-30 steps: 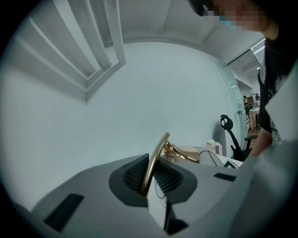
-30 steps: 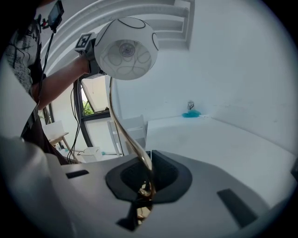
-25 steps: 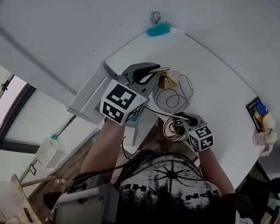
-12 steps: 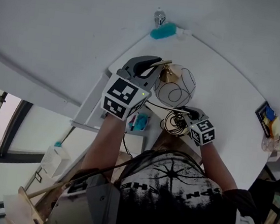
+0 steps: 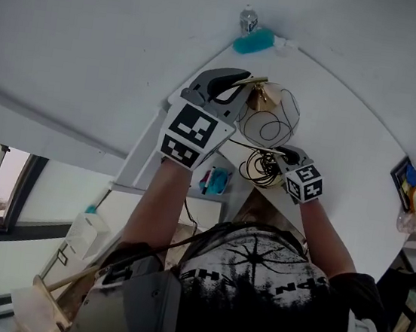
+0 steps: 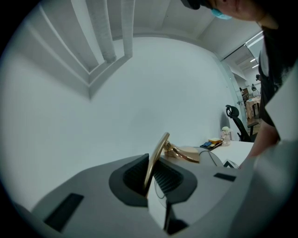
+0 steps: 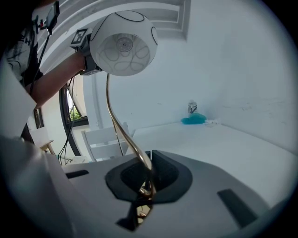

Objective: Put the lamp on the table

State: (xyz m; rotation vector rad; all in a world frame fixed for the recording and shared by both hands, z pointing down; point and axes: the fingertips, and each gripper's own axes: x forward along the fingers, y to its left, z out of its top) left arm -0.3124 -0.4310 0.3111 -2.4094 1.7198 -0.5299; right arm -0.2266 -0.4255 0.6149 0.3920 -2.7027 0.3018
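Note:
The lamp has a white globe shade [image 5: 269, 118] with black wire loops and a thin gold stem [image 7: 122, 128]. My left gripper [image 5: 238, 82] is shut on the stem's upper end [image 6: 156, 158], just beside the gold fitting [image 6: 184, 153] at the shade. Lower down, my right gripper [image 5: 282, 154] is shut on the stem [image 7: 148, 179], near the coiled cord [image 5: 261, 168]. Both hold the lamp over the white table's [image 5: 345, 164] near-left part. The lamp's base is hidden. In the right gripper view the shade [image 7: 123, 44] hangs high at the left.
A teal object [image 5: 253, 41] and a small bottle [image 5: 248, 19] stand at the table's far corner by the wall. A white slatted chair [image 7: 104, 139] stands left of the table. Small items [image 5: 411, 181] lie at the table's right edge. An office chair [image 6: 233, 123] is beyond.
Both grippers and the lamp have shifted up and to the right in the head view, closer to the teal object at the far corner. Neither grip has changed.

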